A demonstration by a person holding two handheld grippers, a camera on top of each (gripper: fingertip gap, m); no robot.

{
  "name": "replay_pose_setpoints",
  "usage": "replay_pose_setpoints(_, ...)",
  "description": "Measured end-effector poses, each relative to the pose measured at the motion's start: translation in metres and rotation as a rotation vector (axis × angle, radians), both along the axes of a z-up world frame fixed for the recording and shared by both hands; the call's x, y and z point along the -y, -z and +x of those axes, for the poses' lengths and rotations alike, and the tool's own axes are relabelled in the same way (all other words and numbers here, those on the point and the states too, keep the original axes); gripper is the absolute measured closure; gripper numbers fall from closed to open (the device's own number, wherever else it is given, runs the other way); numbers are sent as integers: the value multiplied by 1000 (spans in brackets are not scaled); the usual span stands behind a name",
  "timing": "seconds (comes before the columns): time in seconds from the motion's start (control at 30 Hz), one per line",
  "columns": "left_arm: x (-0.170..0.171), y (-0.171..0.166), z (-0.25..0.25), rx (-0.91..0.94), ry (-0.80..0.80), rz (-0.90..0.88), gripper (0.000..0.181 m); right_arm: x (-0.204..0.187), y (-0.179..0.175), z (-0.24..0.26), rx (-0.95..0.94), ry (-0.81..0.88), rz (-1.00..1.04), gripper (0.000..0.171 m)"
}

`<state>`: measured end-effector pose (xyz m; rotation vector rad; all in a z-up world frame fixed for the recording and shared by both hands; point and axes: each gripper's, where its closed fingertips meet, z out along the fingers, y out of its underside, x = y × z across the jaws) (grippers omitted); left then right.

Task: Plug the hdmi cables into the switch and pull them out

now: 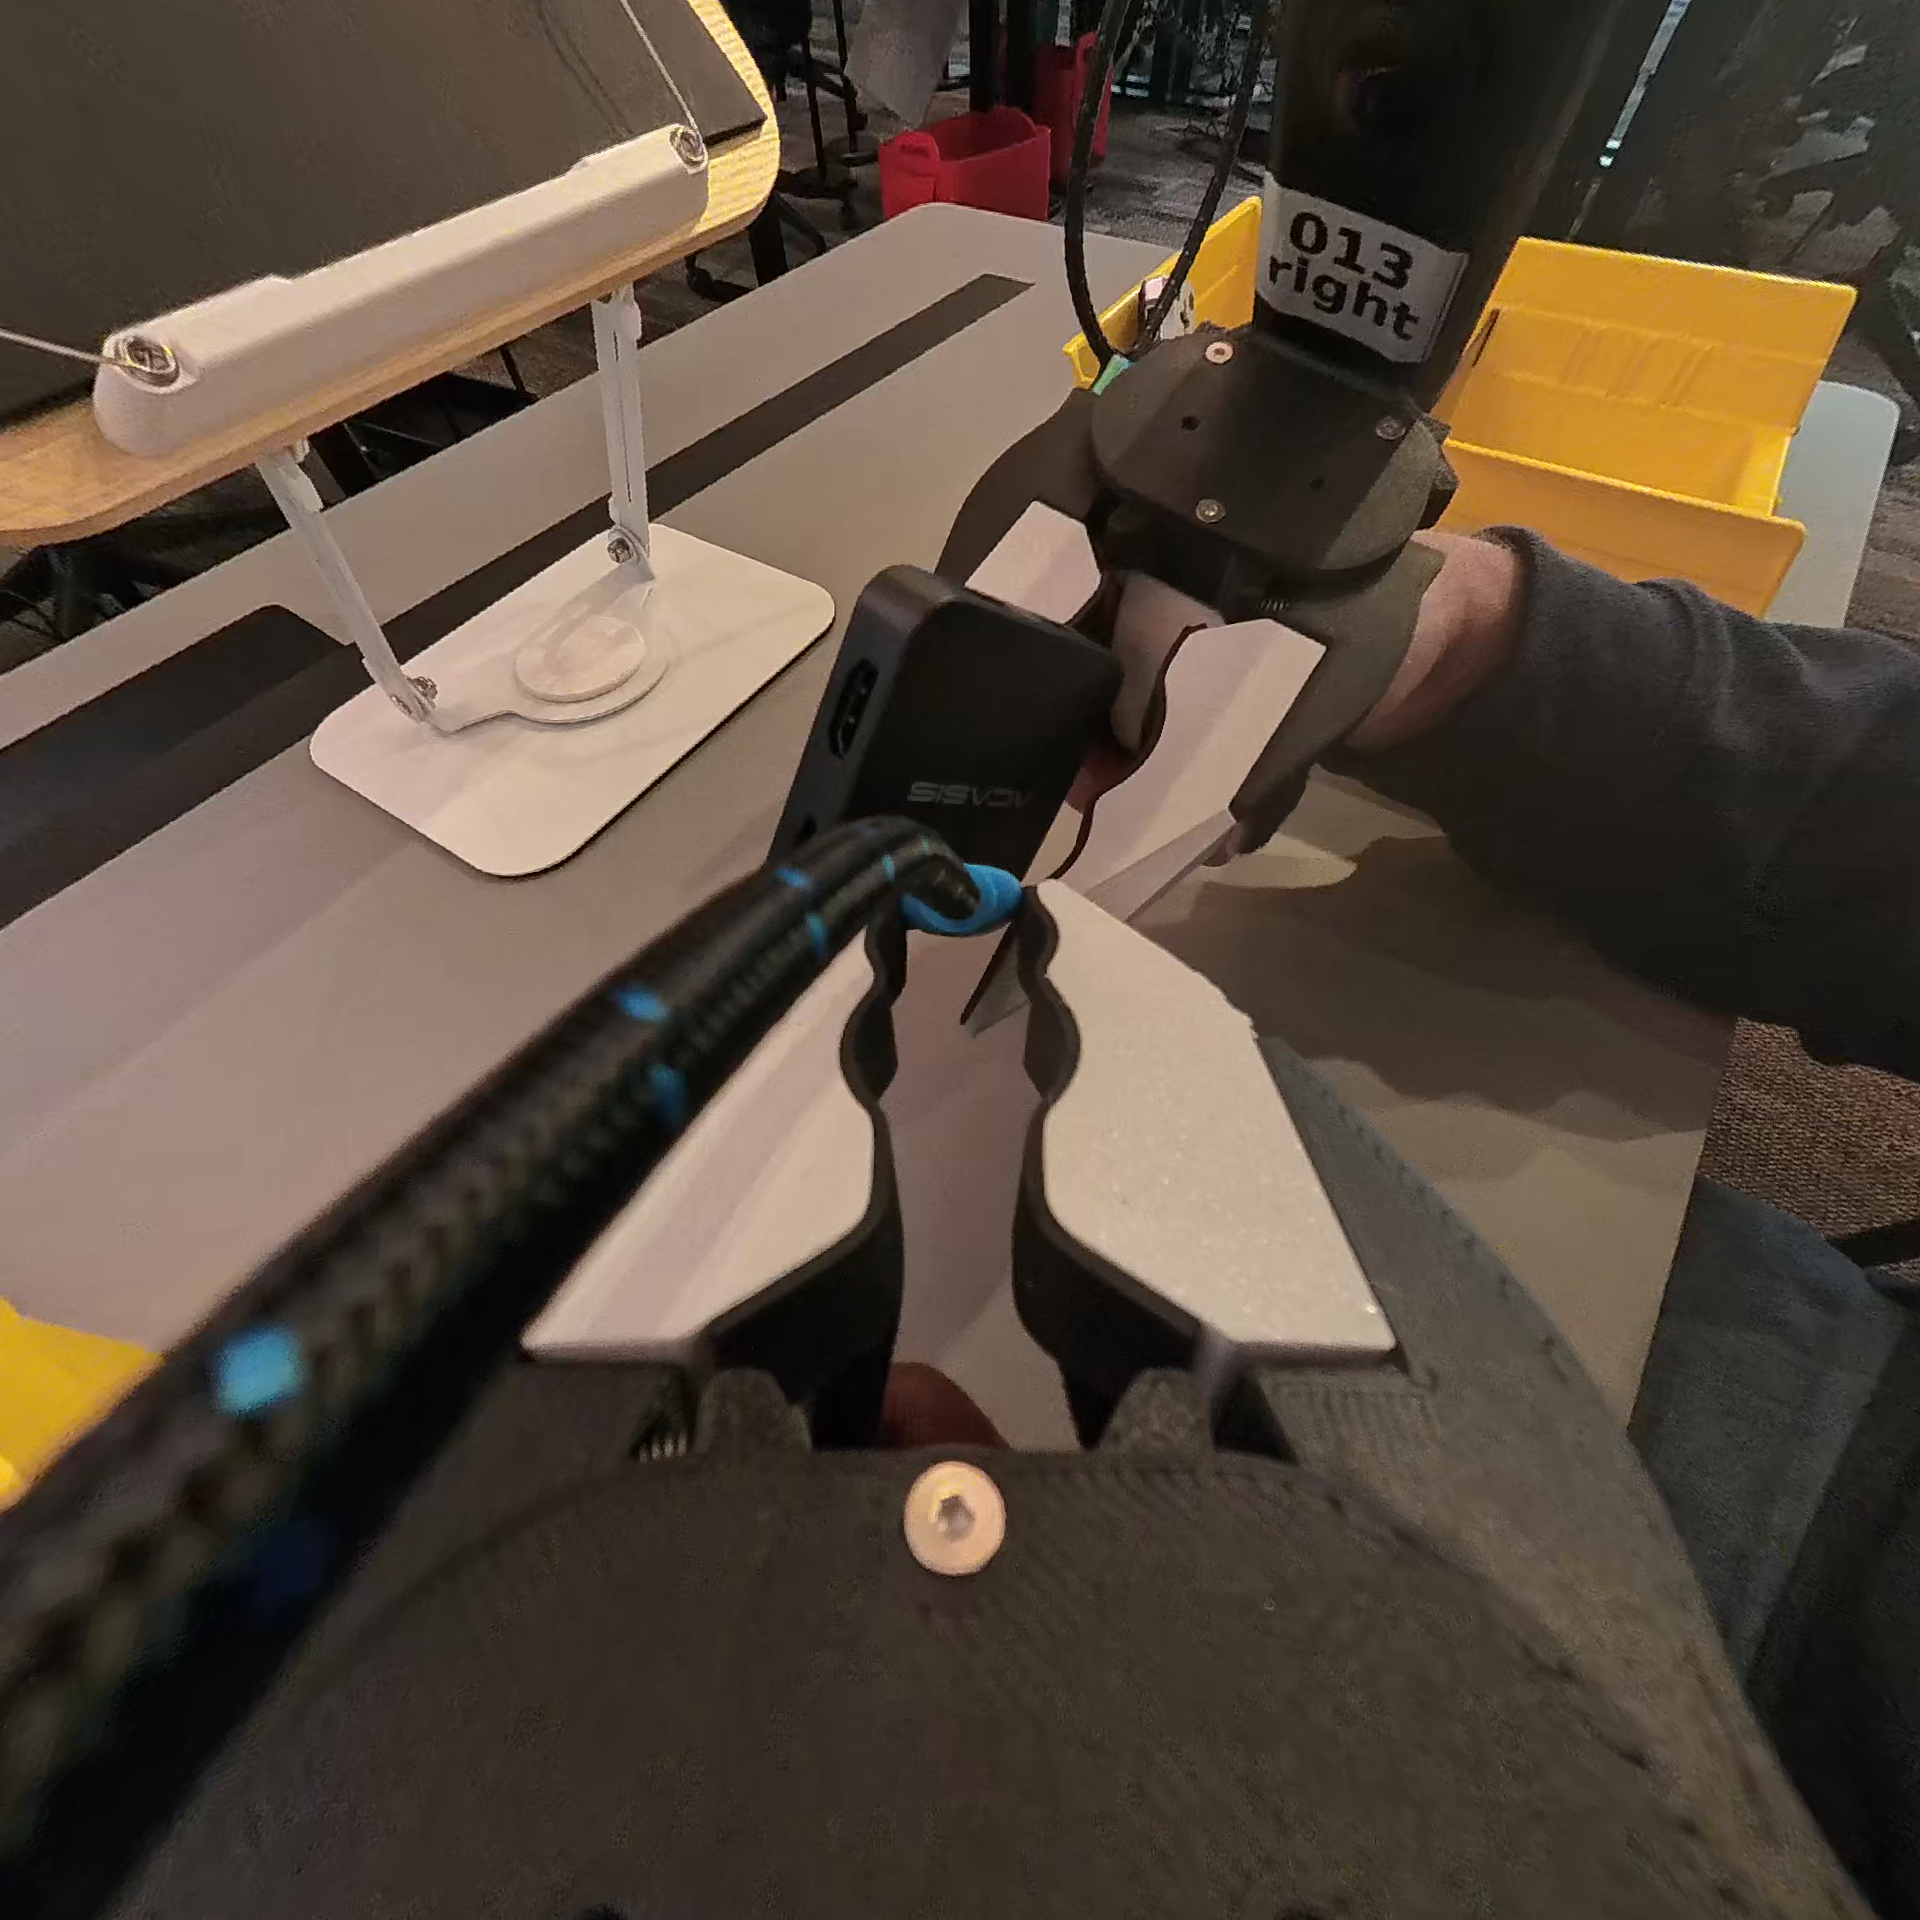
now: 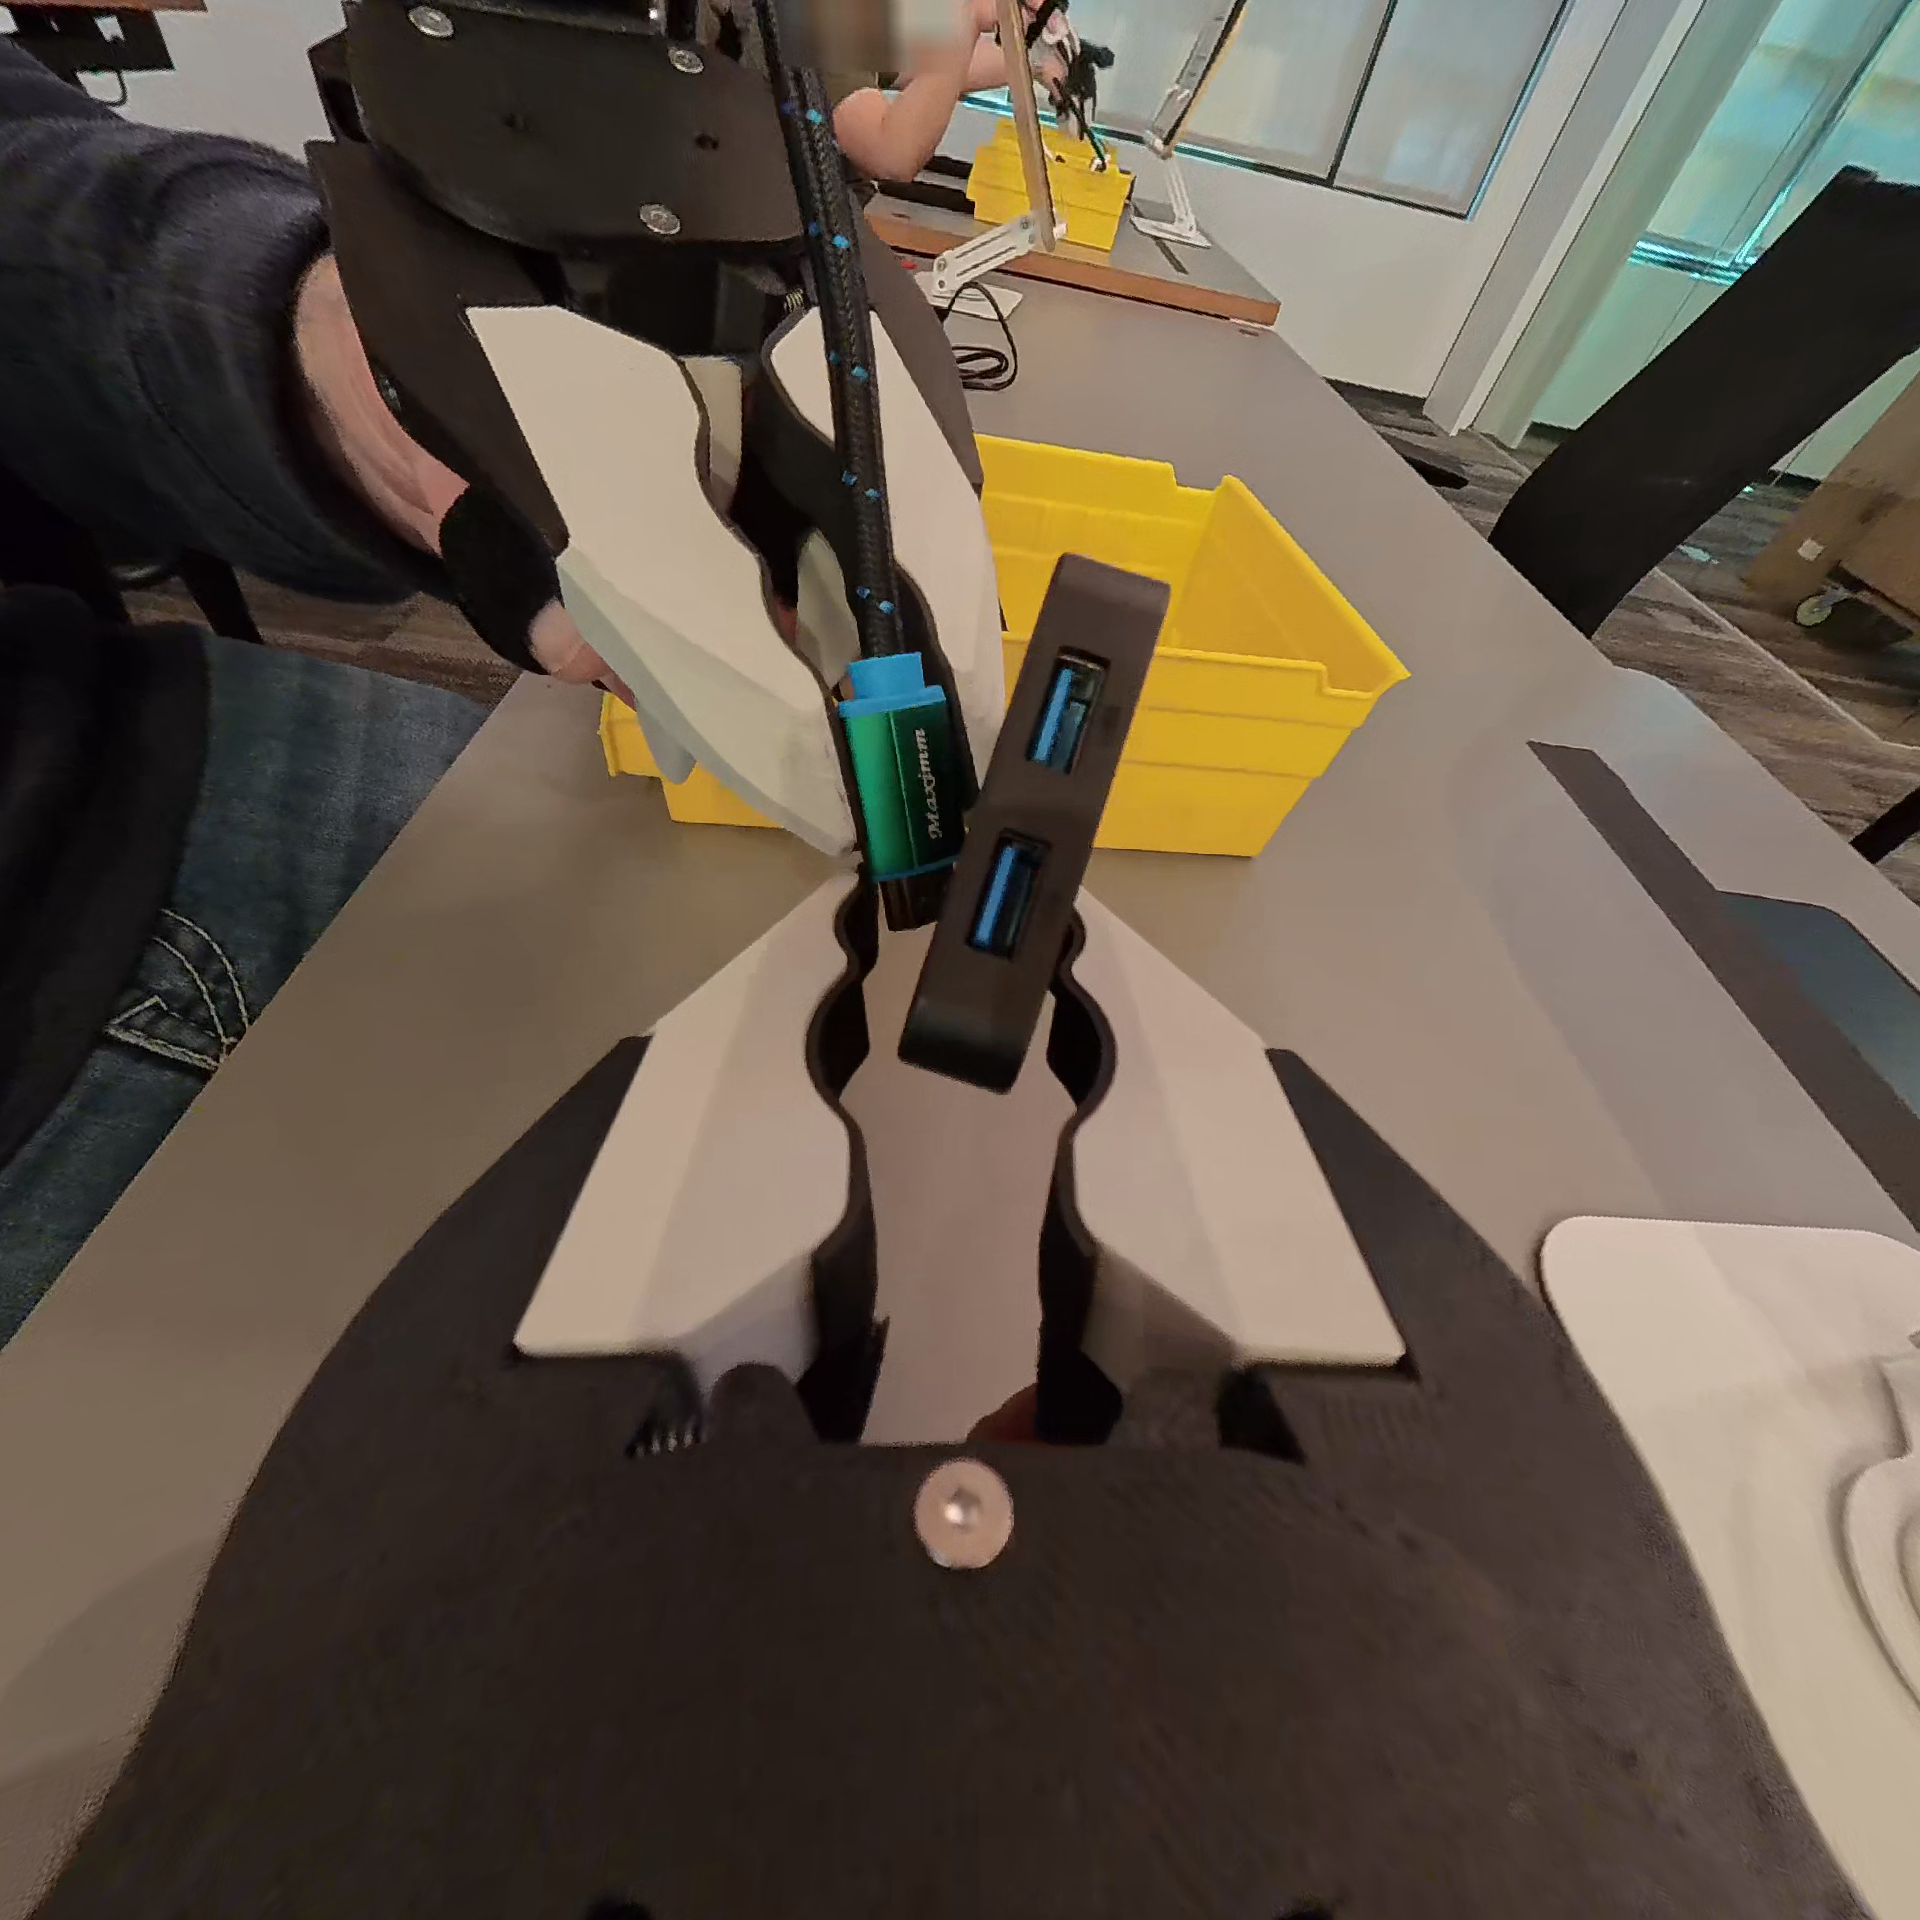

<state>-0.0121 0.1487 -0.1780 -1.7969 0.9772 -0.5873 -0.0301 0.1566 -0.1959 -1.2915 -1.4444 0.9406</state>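
The right gripper [image 2: 961, 914] is clamped on the lower end of the black switch [image 2: 1023, 821], held tilted above the grey table [image 2: 416, 1039]. Just beside it, the left gripper [image 2: 894, 821] pinches the green plug [image 2: 902, 795] of the braided cable [image 2: 852, 416] (tip near the switch's edge). Behind sits a yellow bin [image 2: 1226, 665].
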Motion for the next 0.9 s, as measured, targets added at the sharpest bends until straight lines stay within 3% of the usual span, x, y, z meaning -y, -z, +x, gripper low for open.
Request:
replay_pose_setpoints(0.33,6,-11,2,15,37,15,159,4,-8,10,-30,-36,14,149)
replay_pose_setpoints(0.4,6,-13,1,34,33,10,159,0,-8,14,-28,-18,15,159)
replay_pose_setpoints(0.6,3,-21,-5,74,24,10,160,-7,-16,26,-63,3,21,160)
replay_pose_setpoints(0.9,2,-34,-7,88,12,80,161,0,-2,18,31,-13,122,160)
